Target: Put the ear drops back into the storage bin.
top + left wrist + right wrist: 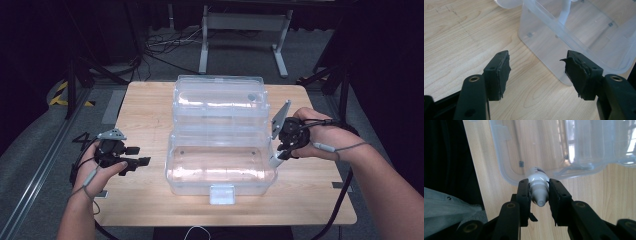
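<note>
Item: small white bottle (538, 187), nozzle toward my camera, clamped between the jaws of my right gripper (281, 152) at the right wall of the clear plastic box (220, 165), which stands lid-open mid-table (145, 107). My left gripper (537, 71): jaws apart, nothing between them, left of the box.

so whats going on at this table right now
A person works with a hand-held gripper in each hand at a clear plastic box standing open on the wooden table. The right hand-held gripper is clamped on a small white bottle beside the box's right end. The left hand-held gripper is open and holds nothing.
</note>
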{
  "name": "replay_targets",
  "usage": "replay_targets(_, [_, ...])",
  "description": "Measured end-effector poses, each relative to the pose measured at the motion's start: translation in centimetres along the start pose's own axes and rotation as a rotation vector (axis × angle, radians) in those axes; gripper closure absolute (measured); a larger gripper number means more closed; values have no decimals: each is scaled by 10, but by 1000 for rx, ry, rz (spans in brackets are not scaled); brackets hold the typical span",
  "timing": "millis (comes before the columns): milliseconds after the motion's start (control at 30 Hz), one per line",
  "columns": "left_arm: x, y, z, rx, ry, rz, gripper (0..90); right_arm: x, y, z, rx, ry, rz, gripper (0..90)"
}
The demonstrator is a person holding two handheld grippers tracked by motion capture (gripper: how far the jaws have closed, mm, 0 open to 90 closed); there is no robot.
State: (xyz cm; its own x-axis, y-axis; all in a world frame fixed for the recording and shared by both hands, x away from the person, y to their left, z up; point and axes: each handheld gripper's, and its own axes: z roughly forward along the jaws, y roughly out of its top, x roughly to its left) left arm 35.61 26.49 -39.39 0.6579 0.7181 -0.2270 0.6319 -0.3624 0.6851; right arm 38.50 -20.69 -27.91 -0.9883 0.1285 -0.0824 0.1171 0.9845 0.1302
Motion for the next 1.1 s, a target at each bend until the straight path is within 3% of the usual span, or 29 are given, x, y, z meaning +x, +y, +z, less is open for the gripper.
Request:
replay_targets(67, [0, 0, 0, 0, 0, -1, 370, 0, 3, 1, 4, 3, -23, 716])
replay_targets(567, [0, 0, 0, 1, 0, -2, 370, 6, 21, 17, 37, 44, -71, 716])
replay_targets(1100, [1, 0, 0, 3, -2, -4, 369, 7, 30, 40, 84, 86, -88, 716])
